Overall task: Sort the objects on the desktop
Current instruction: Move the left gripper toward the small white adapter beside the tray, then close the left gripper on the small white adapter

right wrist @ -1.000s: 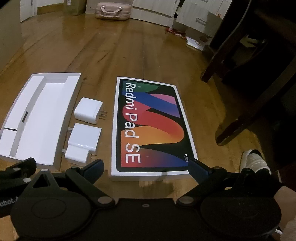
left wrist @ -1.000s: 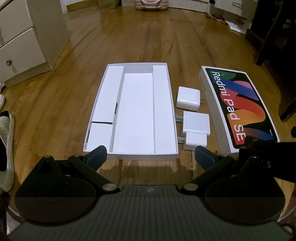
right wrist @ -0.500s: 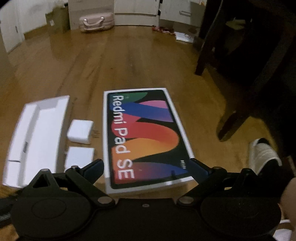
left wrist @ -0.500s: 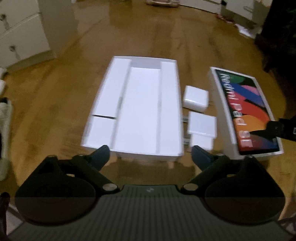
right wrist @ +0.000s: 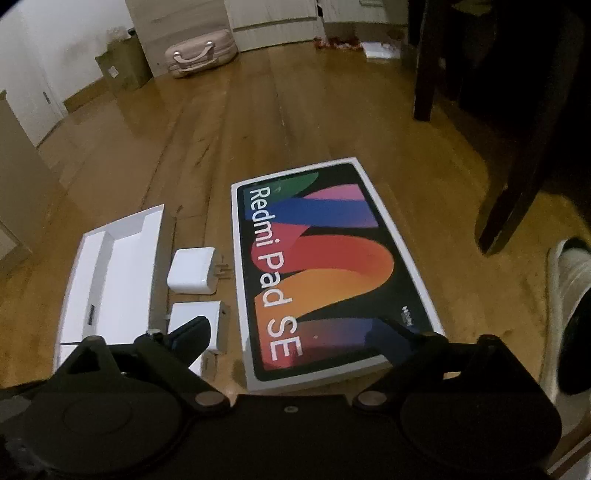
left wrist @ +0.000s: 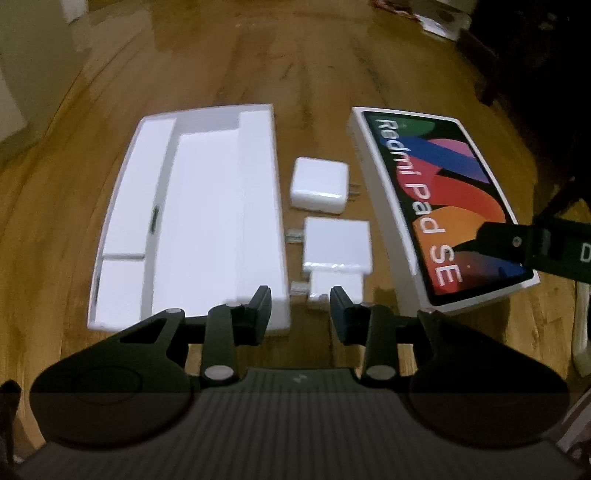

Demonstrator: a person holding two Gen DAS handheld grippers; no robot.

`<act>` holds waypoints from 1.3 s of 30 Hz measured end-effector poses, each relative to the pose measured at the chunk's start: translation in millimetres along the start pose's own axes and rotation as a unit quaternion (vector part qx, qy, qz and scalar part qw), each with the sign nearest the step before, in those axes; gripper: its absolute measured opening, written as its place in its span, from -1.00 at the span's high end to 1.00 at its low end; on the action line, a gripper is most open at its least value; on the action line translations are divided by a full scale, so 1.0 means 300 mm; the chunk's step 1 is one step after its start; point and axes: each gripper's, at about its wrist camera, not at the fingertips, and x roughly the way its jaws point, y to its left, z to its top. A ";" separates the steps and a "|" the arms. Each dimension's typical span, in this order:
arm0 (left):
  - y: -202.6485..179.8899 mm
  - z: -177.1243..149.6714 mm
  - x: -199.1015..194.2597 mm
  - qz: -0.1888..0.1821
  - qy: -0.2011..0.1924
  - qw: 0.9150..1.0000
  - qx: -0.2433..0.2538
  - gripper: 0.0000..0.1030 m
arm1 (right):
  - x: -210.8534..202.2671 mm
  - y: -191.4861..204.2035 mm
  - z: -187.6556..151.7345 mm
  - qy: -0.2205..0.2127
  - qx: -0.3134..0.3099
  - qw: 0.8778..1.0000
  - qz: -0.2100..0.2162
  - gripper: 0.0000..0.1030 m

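An open white box tray with empty compartments lies on the wooden floor. Right of it lie three white chargers in a row: a far one, a middle one and a small near one. Further right lies the Redmi Pad SE box lid. My left gripper is empty, its fingers narrowed but apart, just short of the near charger. My right gripper is open wide and empty, over the near end of the lid. The tray and far charger show at left.
Dark chair or table legs stand right of the lid. A white slipper lies at far right. A pink suitcase and white cabinets stand at the far wall. A cabinet stands at far left.
My left gripper's fingers have closed in from wide open and it has shifted right toward the chargers. My right gripper has moved forward over the lid's near end, still open.
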 end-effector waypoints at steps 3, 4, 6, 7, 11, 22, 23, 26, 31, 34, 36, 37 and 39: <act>-0.029 0.020 0.016 -0.013 0.005 1.000 0.014 0.31 | 0.000 -0.017 0.006 -0.008 0.013 1.000 0.011 -0.85; -0.038 0.025 0.023 -0.015 0.005 1.000 0.018 0.31 | 0.003 -0.023 0.009 -0.010 0.018 1.000 0.014 -0.85; -0.052 0.034 0.040 -0.015 0.005 1.000 0.022 0.31 | 0.013 -0.039 0.012 -0.010 0.029 0.999 0.018 -0.85; -0.058 0.035 0.047 -0.017 0.005 1.000 0.024 0.31 | 0.020 -0.047 0.012 -0.009 0.035 0.999 0.018 -0.85; -0.073 0.037 0.076 -0.020 0.008 0.999 0.035 0.30 | 0.048 -0.070 0.011 0.000 0.051 0.999 0.009 -0.85; -0.040 0.029 0.162 -0.013 0.024 0.999 0.029 0.08 | 0.067 -0.060 0.013 0.006 0.045 0.999 0.016 -0.85; -0.035 0.028 0.162 -0.015 0.022 0.999 0.028 0.08 | 0.067 -0.065 0.013 0.006 0.048 0.999 0.013 -0.86; -0.037 0.025 0.160 -0.017 0.017 0.999 0.036 0.14 | 0.069 -0.077 0.013 0.009 0.055 0.998 0.004 -0.86; -0.059 0.015 0.154 -0.012 0.011 0.999 0.050 0.21 | 0.068 -0.080 0.014 0.008 0.056 0.998 0.000 -0.86; -0.053 0.014 0.155 -0.014 0.010 0.999 0.046 0.21 | 0.066 -0.076 0.013 0.006 0.053 0.999 -0.003 -0.86; -0.047 0.014 0.157 -0.016 0.008 0.999 0.044 0.17 | 0.067 -0.075 0.013 0.007 0.053 0.999 -0.004 -0.86; -0.043 0.014 0.159 -0.018 0.008 0.999 0.042 0.15 | 0.067 -0.075 0.012 0.008 0.053 0.999 -0.005 -0.86; -0.035 0.014 0.160 -0.022 0.009 0.999 0.036 0.15 | 0.065 -0.076 0.013 0.007 0.054 0.998 -0.006 -0.86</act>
